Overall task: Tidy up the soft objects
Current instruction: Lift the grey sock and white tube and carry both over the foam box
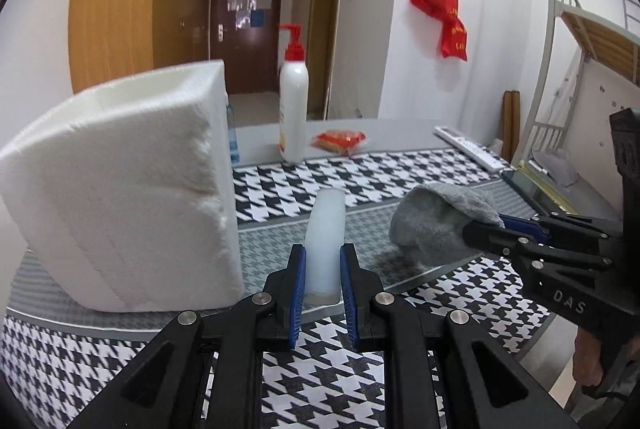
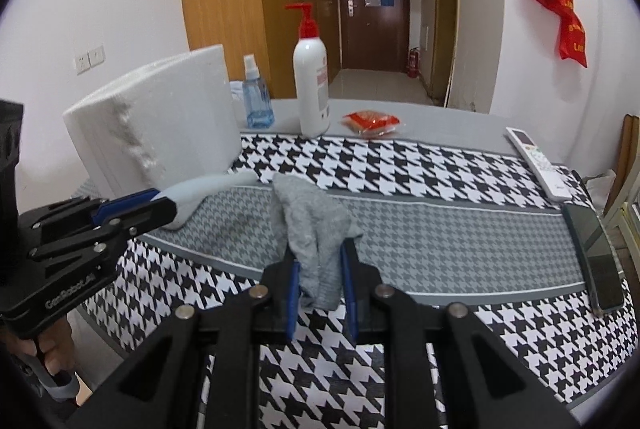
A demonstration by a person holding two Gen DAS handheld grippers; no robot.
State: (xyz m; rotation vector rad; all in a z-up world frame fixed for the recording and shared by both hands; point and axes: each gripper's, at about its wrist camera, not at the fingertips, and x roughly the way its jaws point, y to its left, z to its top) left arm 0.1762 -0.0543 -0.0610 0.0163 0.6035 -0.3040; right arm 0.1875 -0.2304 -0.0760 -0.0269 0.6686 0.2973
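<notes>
My left gripper (image 1: 323, 271) is shut on a pale white soft strip (image 1: 326, 229) and holds it just above the houndstooth cloth; the strip also shows in the right wrist view (image 2: 200, 189), curving toward the foam box. My right gripper (image 2: 320, 271) is shut on a grey sock (image 2: 310, 225), which hangs bunched between the jaws; the sock shows in the left wrist view (image 1: 436, 221) too, at the right gripper's tips (image 1: 486, 229). A white foam box (image 1: 128, 185) stands at the left, open at the top; it also shows in the right wrist view (image 2: 160, 125).
A white pump bottle (image 2: 311, 85), a blue spray bottle (image 2: 256, 97) and a red snack packet (image 2: 370, 121) stand at the table's far edge. A white remote (image 2: 538, 161) and a dark phone (image 2: 596, 253) lie at the right. A bunk bed (image 1: 580, 41) stands beyond.
</notes>
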